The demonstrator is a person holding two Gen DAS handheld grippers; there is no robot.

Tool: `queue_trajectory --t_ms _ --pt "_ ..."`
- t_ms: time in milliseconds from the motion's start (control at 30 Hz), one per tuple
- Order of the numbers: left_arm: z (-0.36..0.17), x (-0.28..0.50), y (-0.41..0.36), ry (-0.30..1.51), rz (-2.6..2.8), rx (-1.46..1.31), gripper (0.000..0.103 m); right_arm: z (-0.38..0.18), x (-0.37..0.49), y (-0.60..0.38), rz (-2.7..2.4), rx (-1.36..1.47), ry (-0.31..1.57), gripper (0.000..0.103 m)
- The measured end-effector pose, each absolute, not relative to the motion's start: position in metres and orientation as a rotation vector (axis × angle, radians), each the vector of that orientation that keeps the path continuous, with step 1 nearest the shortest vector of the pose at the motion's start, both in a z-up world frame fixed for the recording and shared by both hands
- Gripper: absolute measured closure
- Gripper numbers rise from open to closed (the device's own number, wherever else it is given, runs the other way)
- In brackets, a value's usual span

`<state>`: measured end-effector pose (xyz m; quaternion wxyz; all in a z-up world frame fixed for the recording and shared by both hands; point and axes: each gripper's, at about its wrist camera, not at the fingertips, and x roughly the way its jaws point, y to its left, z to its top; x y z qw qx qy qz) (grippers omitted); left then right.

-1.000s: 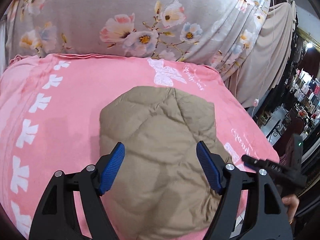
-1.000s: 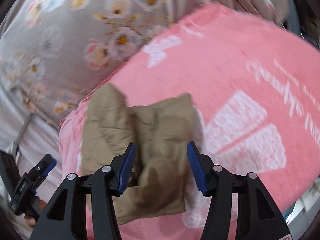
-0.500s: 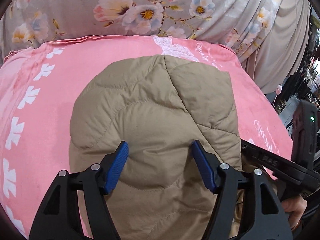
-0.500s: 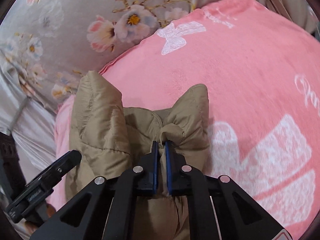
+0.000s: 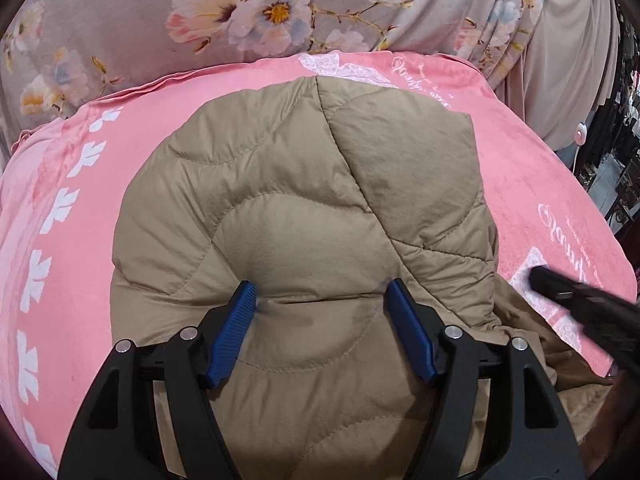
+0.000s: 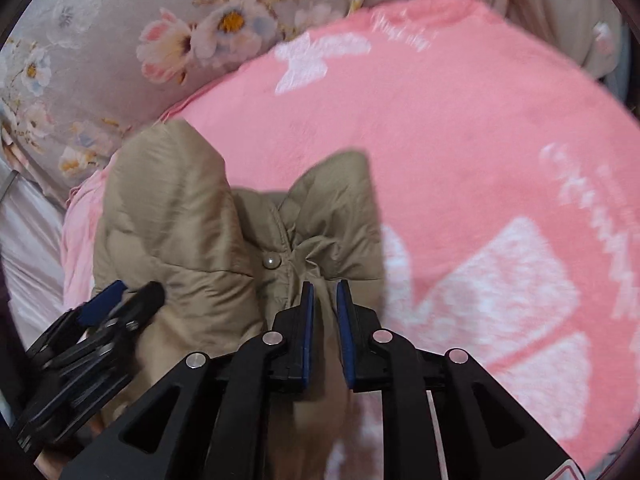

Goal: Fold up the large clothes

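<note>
A tan quilted jacket point(image 5: 300, 200) lies bunched on a pink blanket point(image 5: 540, 184). My left gripper point(image 5: 319, 292) stands wide over the jacket's middle. Its blue fingertips point(image 5: 244, 296) dent the padding, a hump of fabric rises between them, and the jaws are easing wider. In the right wrist view the jacket point(image 6: 172, 216) shows a snap button point(image 6: 271, 261). My right gripper point(image 6: 324, 292) is nearly closed on a gathered fold of the jacket beside that button, and its jaws are loosening slightly. Each gripper shows at the edge of the other's view: the right gripper point(image 5: 580, 300) and the left gripper point(image 6: 116, 304).
Grey floral bedding point(image 5: 260, 12) rises behind the blanket, also in the right wrist view point(image 6: 120, 40). A beige curtain point(image 5: 568, 60) hangs at the far right, with dark shop clutter beyond it. The pink blanket point(image 6: 460, 140) with white prints spreads to the jacket's right.
My left gripper came down and forward onto the jacket, which now fills its view. My right gripper closed from wide open onto a fold of the jacket, then eased a little.
</note>
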<state>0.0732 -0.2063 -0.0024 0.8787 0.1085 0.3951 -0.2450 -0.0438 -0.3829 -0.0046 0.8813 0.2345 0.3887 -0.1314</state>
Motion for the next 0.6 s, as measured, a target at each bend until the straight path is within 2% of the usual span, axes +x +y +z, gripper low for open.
queue_trajectory --t_ms 167,233,400,600 --pt "0.0 0.07 -0.207 0.831 -0.489 0.224 0.038 0.038 -0.072 -0.341 -0.215 0.426 0.72 0.089" --pt "0.008 0.066 -0.2 0.84 -0.489 0.218 0.042 0.038 -0.067 -0.32 -0.187 0.39 0.74 0.093" --pt "0.024 0.048 -0.165 0.835 -0.452 0.21 0.042 0.03 -0.052 -0.284 -0.198 0.298 0.771 0.094" --pt "0.015 0.042 -0.109 0.874 -0.388 0.097 0.041 0.005 -0.035 -0.284 -0.274 0.216 0.81 0.097"
